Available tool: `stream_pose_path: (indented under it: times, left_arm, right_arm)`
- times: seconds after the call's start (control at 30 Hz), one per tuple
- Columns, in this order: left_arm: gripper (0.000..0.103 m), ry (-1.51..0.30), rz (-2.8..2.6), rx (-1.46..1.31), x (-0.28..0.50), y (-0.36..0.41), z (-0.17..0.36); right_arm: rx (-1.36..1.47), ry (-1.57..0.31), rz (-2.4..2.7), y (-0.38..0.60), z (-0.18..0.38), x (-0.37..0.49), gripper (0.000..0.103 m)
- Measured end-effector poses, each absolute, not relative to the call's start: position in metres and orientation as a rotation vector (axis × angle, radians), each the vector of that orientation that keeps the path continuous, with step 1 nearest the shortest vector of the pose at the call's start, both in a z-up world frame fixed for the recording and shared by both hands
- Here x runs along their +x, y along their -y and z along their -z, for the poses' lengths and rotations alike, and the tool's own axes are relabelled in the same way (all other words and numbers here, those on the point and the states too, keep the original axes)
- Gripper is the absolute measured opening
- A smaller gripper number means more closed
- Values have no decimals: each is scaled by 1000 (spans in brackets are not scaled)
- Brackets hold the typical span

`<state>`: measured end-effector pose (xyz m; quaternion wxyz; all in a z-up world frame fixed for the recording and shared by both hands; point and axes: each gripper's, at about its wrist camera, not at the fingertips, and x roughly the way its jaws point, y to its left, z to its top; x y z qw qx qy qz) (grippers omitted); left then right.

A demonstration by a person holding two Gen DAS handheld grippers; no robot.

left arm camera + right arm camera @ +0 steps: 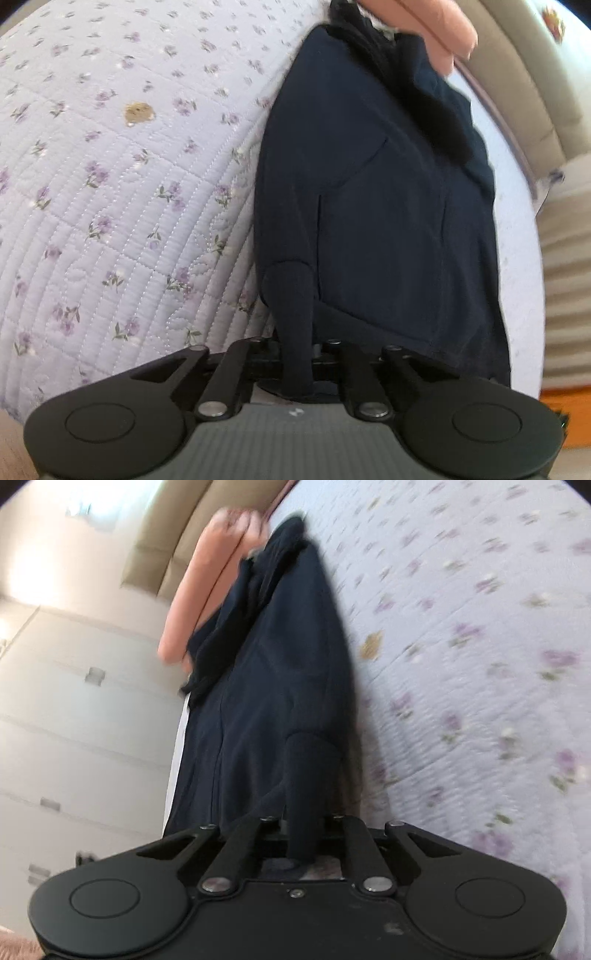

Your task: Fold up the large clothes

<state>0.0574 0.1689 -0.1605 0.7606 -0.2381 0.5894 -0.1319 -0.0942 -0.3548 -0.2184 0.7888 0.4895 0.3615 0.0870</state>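
left gripper (295, 280): I'm pinching my two fingers together on the near edge of the navy garment (373, 229), cloth is wrapping round the tips so no gap is showing.
right gripper (306, 760): same deal, fingers are clamping a fold of the navy garment (273, 701), fabric bunching over them.
where it's sitting: the garment is hanging stretched between my grips and running away from me, right beside the floral quilt (122, 192); can't tell if the underside is touching the quilt or just floating over it.
how it's handling: I'm guessing soft, floppy, medium-weight knit, not slippery; it's draping and sagging wherever I'm not holding it.
where to grab: I'm thinking hem corners and seams are giving the firmest bite, the middle is just going to bunch.
far end: something peach-coloured (424, 26) is lying by the garment's far end, too blurry to say what.
past that: a beige headboard (166, 535) is sitting beyond the quilt.
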Motion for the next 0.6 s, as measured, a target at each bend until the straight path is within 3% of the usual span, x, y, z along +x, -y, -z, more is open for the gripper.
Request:
stream_pose_path:
  times: [0.6]
  left_arm:
    - [6, -930, 385, -659, 71, -176, 73]
  right_arm:
    - [1092, -490, -276, 369, 124, -56, 8]
